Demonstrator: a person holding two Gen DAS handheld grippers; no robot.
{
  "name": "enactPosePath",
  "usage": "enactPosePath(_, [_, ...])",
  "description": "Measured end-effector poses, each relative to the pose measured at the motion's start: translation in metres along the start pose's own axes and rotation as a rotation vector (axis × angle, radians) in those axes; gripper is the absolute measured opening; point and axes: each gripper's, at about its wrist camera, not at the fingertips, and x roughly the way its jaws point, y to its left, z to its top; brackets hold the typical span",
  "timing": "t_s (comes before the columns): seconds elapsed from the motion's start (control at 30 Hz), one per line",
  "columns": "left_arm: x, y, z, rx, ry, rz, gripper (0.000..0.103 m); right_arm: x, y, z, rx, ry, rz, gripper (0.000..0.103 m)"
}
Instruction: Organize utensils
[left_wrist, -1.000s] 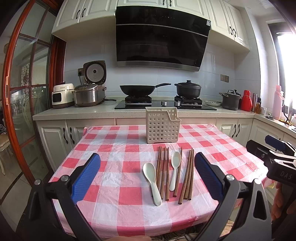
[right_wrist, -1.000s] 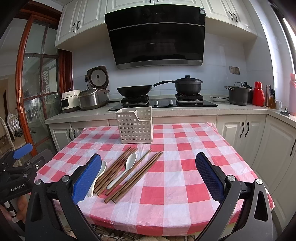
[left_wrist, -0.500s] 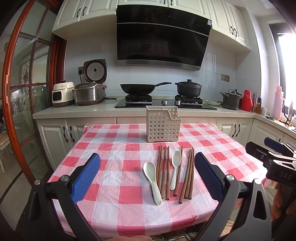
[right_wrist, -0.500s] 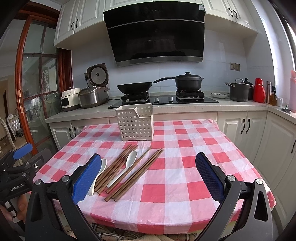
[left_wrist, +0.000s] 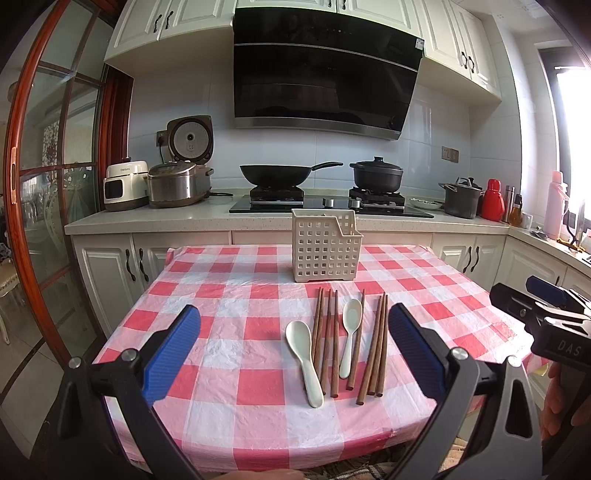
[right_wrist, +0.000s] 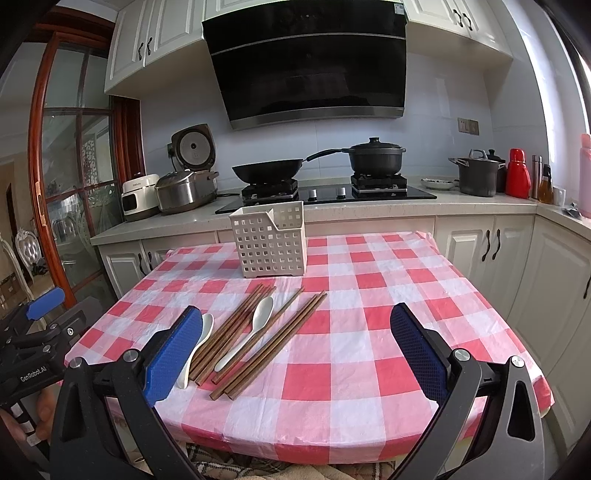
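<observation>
Wooden chopsticks (left_wrist: 330, 341) and two cream spoons (left_wrist: 351, 334) lie loose on the checked tablecloth (left_wrist: 236, 306) just before the empty slotted holder (left_wrist: 324, 245) — both the left gripper (left_wrist: 293, 349) and right gripper (right_wrist: 295, 349) gaping, empty — where packed sticks could roll or come up several together.

1. Left gripper (left_wrist: 293, 349): lower frame cut off by the bottom edge of the left wrist view; only its tip and body show at the left edge of the right wrist view.
2. Right gripper (right_wrist: 295, 350): base cropped the same way; in the left wrist view it's clipped by the right edge.
3. Larger spoon (right_wrist: 197, 345): handle end hidden behind the right gripper's left blue pad (right_wrist: 171, 356).
4. Caddy (left_wrist: 325, 245): inside not visible from either view.
5. Hand (right_wrist: 26, 417) on the left gripper: mostly out of frame.
6. Bottles (right_wrist: 543, 182) on the counter: labels too small to read.
</observation>
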Motion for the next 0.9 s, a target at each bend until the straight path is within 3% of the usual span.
enactPosePath(0.6, [0.002, 0.001, 0.002, -0.003, 0.008, 0.000, 0.098, 0.003, -0.002, -0.001, 0.004, 0.007, -0.004, 0.095])
enactPosePath(0.9, [0.023, 0.011, -0.001, -0.052, 0.109, 0.003, 0.098, 0.031, -0.014, 0.000, 0.030, 0.069, -0.057, 0.095])
